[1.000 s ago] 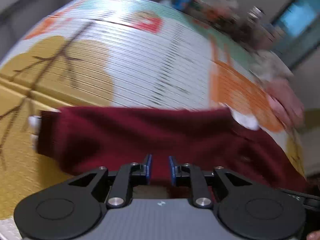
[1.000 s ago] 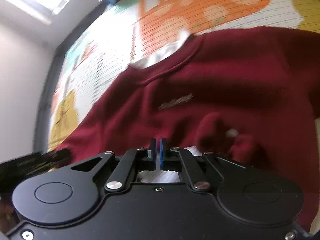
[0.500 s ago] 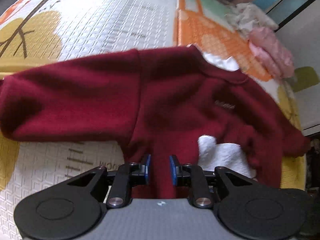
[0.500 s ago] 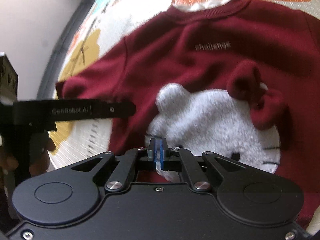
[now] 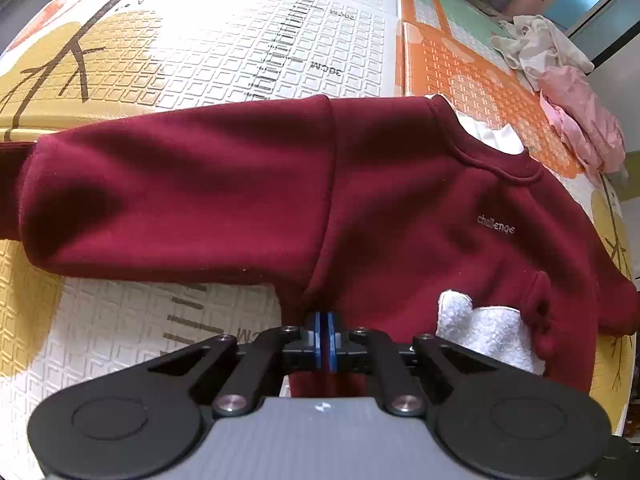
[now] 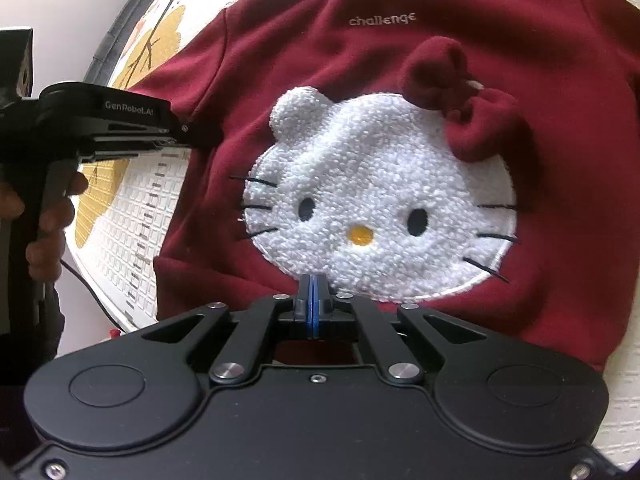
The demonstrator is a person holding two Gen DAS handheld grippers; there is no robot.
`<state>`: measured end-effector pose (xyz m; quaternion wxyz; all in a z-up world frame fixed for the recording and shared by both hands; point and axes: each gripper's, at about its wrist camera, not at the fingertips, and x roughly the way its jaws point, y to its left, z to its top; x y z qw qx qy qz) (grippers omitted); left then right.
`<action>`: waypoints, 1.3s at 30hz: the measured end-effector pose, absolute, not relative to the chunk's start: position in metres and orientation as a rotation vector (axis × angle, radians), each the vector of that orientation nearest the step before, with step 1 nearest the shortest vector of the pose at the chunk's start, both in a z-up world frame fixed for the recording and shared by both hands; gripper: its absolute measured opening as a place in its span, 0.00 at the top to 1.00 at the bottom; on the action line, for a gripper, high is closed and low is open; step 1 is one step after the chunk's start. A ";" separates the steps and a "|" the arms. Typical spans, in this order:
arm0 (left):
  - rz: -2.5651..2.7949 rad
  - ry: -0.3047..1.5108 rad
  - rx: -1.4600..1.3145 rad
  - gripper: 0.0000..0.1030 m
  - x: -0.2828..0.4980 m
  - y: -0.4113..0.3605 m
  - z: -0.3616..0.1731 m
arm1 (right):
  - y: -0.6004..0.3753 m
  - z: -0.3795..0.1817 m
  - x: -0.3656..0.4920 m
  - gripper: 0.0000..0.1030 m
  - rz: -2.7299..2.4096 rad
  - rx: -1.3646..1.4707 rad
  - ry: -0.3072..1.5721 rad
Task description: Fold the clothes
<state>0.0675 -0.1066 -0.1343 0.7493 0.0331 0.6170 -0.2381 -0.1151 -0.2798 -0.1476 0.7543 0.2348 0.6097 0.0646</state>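
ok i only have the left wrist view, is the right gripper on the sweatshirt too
observer: yes, the right gripper is shut on the bottom hem of the sweatshirt, just below the white cat face patch
operator: is that patch folded under at all
observer: no, the whole face shows facing up, with a puffy maroon bow over one ear
operator: and where does my left gripper sit seen from there
observer: the left gripper meets the sweatshirt's side edge just under the sleeve, about level with the cat's other ear
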 end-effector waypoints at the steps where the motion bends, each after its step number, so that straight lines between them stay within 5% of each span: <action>1: -0.519 1.347 0.075 0.94 0.067 -0.107 -0.134 | -0.281 -0.146 -0.117 1.00 0.140 0.505 1.332; 15: -0.497 1.310 0.186 0.93 0.058 -0.122 -0.130 | -0.299 -0.135 -0.129 1.00 0.134 0.522 1.328; 25: -0.524 1.244 0.290 0.80 0.033 -0.145 -0.109 | -0.330 -0.092 -0.136 0.96 0.023 0.522 1.181; 29: -0.554 1.204 0.302 0.64 0.021 -0.156 -0.093 | -0.342 -0.078 -0.139 0.95 -0.041 0.507 1.129; 39: -0.648 1.139 0.354 0.47 -0.019 -0.190 -0.065 | -0.363 -0.052 -0.148 0.90 -0.210 0.493 1.028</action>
